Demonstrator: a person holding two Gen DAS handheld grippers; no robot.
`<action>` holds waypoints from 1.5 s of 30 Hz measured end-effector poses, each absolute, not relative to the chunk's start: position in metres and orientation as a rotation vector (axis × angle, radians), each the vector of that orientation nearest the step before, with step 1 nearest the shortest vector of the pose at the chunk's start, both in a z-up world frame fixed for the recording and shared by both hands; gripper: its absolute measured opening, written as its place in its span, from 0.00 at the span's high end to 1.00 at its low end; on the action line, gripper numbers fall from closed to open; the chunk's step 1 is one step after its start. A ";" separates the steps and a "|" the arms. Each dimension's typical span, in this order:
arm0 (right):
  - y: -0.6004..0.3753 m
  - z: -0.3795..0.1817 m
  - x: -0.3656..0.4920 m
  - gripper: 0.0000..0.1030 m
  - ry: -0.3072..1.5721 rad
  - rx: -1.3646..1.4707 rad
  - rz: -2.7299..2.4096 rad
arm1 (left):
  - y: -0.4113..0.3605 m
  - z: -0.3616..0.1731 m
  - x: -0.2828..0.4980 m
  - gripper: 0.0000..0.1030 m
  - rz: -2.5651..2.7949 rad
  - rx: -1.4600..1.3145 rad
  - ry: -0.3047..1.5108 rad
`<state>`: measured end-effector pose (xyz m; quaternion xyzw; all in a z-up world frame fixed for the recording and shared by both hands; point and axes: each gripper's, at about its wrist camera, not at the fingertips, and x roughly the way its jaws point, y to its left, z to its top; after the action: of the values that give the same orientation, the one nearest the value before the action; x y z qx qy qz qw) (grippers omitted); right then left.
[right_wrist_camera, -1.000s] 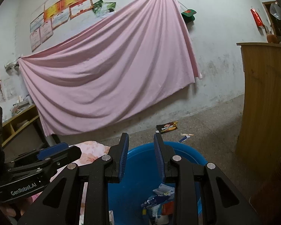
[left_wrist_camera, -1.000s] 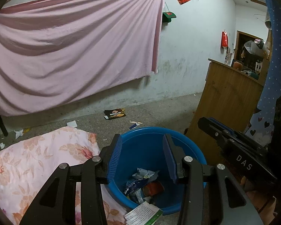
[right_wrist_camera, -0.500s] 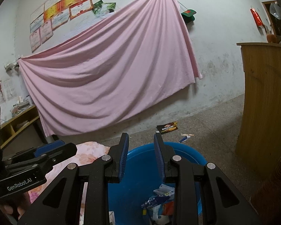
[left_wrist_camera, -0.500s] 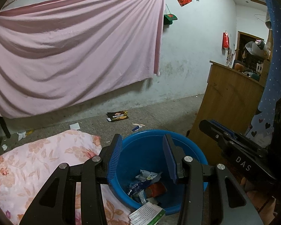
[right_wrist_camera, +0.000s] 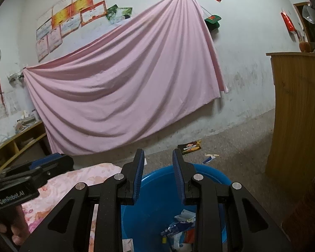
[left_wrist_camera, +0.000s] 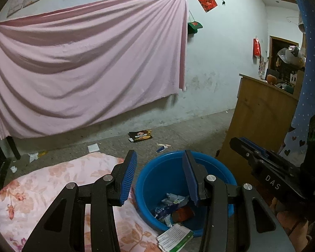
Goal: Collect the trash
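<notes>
A blue basin (left_wrist_camera: 168, 174) (right_wrist_camera: 157, 191) sits on the floor with several wrappers (left_wrist_camera: 172, 206) (right_wrist_camera: 181, 229) inside. A white and green packet (left_wrist_camera: 175, 236) leans against its near rim. My left gripper (left_wrist_camera: 159, 157) hovers above the basin's left side, open, with nothing between its blue pads. My right gripper (right_wrist_camera: 158, 157) also hangs over the basin, jaws a narrower gap apart and empty. On the floor beyond lie a black snack wrapper (left_wrist_camera: 140, 136) (right_wrist_camera: 190, 146), a small blue and white scrap (left_wrist_camera: 162, 148) (right_wrist_camera: 210, 158) and white paper bits (left_wrist_camera: 93, 147).
A floral pink quilt (left_wrist_camera: 52, 184) lies left of the basin. A wooden cabinet (left_wrist_camera: 260, 121) (right_wrist_camera: 298, 115) stands to the right. A pink sheet (left_wrist_camera: 84, 73) hangs on the far wall, with low shelves (right_wrist_camera: 16, 145) at the left. A hand (left_wrist_camera: 292, 229) holds the right gripper's body.
The left wrist view has lifted and drawn back a little, so the basin and floor litter sit lower and farther. The right gripper has stayed put; both jaws are unchanged.
</notes>
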<state>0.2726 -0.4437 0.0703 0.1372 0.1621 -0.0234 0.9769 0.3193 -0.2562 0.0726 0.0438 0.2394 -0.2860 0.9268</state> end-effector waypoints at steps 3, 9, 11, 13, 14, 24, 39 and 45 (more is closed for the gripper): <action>-0.442 0.073 0.271 0.75 0.319 0.270 -0.047 | -0.250 0.077 0.315 0.62 -0.576 0.095 0.485; -0.435 0.082 0.261 0.75 0.309 0.262 -0.049 | -0.226 0.089 0.299 0.61 -0.546 0.080 0.471; -0.432 0.084 0.255 0.75 0.306 0.252 -0.051 | -0.216 0.093 0.293 0.53 -0.530 0.068 0.467; -0.425 0.087 0.248 0.72 0.308 0.243 -0.048 | -0.205 0.097 0.284 0.49 -0.519 0.058 0.453; -0.423 0.089 0.246 0.66 0.306 0.239 -0.050 | -0.200 0.099 0.279 0.49 -0.512 0.056 0.446; -0.380 0.108 0.190 0.53 0.290 0.189 -0.015 | -0.140 0.112 0.213 0.35 -0.433 -0.008 0.401; -0.334 0.119 0.103 0.00 0.244 0.169 -0.018 | -0.065 0.100 0.119 0.02 -0.320 -0.090 0.312; -0.313 0.113 0.070 0.00 0.212 0.143 -0.005 | -0.047 0.083 0.084 0.02 -0.284 -0.082 0.287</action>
<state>0.0704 -0.3126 0.1132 0.0712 0.1056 -0.0026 0.9919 0.0836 -0.0470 0.0834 -0.0410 0.1425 -0.1409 0.9788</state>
